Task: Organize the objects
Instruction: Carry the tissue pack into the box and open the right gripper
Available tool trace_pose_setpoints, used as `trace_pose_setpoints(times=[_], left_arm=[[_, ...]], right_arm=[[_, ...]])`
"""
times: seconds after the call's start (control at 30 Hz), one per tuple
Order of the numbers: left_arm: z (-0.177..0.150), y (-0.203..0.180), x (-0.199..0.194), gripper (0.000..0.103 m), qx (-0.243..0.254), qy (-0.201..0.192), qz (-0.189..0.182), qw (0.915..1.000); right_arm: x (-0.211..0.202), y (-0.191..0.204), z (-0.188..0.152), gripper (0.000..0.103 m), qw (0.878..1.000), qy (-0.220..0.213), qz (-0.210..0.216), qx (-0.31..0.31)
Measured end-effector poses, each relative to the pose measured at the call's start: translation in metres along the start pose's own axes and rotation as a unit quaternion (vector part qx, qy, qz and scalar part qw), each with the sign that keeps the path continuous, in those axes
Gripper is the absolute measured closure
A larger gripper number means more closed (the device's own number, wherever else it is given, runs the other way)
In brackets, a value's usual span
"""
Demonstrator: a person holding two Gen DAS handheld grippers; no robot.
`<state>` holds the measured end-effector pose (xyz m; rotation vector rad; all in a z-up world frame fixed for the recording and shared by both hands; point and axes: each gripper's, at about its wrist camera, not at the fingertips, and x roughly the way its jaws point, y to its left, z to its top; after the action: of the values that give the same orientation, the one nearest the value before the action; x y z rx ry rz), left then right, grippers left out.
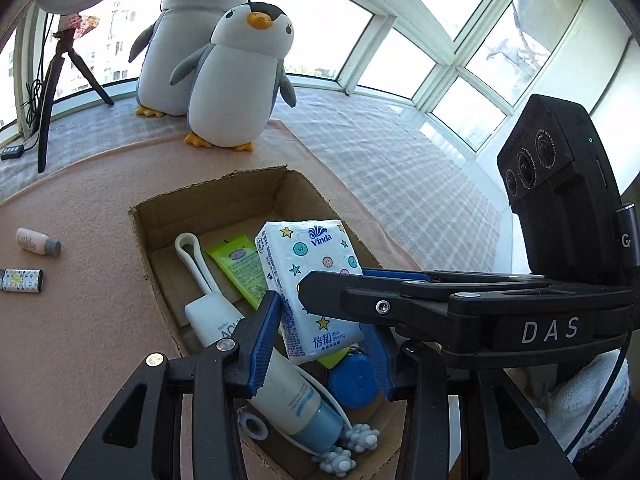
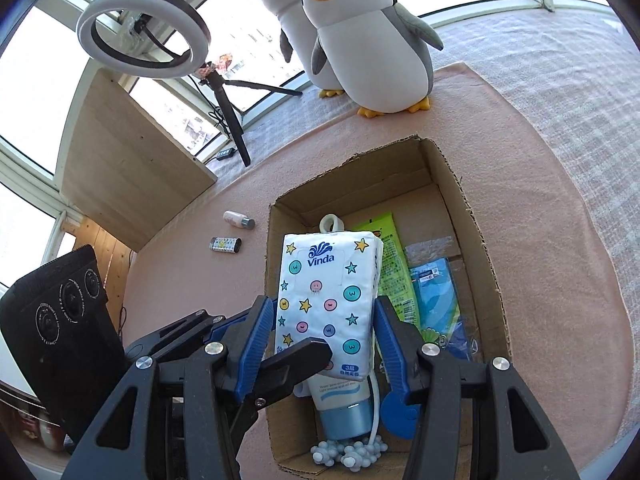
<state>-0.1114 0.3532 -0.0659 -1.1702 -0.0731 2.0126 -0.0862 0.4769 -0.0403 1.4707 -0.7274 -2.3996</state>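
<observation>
A white Vinda tissue pack (image 1: 310, 248) (image 2: 326, 276) with stars and coloured dots hangs tilted over the open cardboard box (image 1: 208, 192) (image 2: 460, 184). My left gripper (image 1: 322, 316) has its blue fingers against both sides of the pack's lower end. My right gripper (image 2: 322, 304) also presses it from both sides. In the left wrist view the right gripper (image 1: 320, 282) reaches in from the right across the pack. A small pink bottle (image 1: 38, 242) (image 2: 239, 219) and a patterned case (image 1: 22, 280) (image 2: 226, 244) lie on the pink mat, left of the box.
In the box lie a white tube with a blue cap (image 1: 288, 392), a green sachet (image 2: 390, 264), a blue packet (image 2: 434, 292), a blue round lid (image 1: 354, 384) and a bobbled charm (image 2: 348, 452). Two plush penguins (image 1: 236, 80) stand behind. A ring light on a tripod (image 2: 144, 32) stands far left.
</observation>
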Motion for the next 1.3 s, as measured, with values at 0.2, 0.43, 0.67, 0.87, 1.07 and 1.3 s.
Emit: trace_pose_setpoints(times=[0.2, 0.43, 0.67, 0.87, 1.07, 1.3], left_arm=[[0.002, -0.003, 0.010, 0.056, -0.002, 0.001, 0.005, 1.0000], [0.001, 0.003, 0.005, 0.040, -0.010, -0.006, 0.028, 0.9995], [-0.005, 0.017, -0.007, 0.040, -0.021, -0.009, 0.040, 0.9989], [-0.013, 0.036, -0.021, 0.040, -0.028, -0.009, 0.058, 0.9979], [-0.023, 0.068, -0.042, 0.040, -0.051, -0.011, 0.084, 0.9951], [-0.028, 0.113, -0.069, 0.040, -0.075, -0.021, 0.130, 0.9884]], right_arm=[[0.000, -0.013, 0.005, 0.053, 1.000, 0.000, 0.000, 0.004], [-0.003, -0.020, 0.008, 0.046, 1.000, -0.006, -0.011, 0.016], [-0.006, -0.015, 0.004, 0.046, 1.000, -0.008, -0.005, 0.010], [-0.009, -0.004, -0.005, 0.046, 1.000, -0.012, -0.008, 0.000], [-0.008, 0.012, -0.015, 0.046, 0.999, -0.014, -0.021, -0.020], [-0.003, 0.030, -0.024, 0.046, 0.999, -0.010, -0.023, -0.032]])
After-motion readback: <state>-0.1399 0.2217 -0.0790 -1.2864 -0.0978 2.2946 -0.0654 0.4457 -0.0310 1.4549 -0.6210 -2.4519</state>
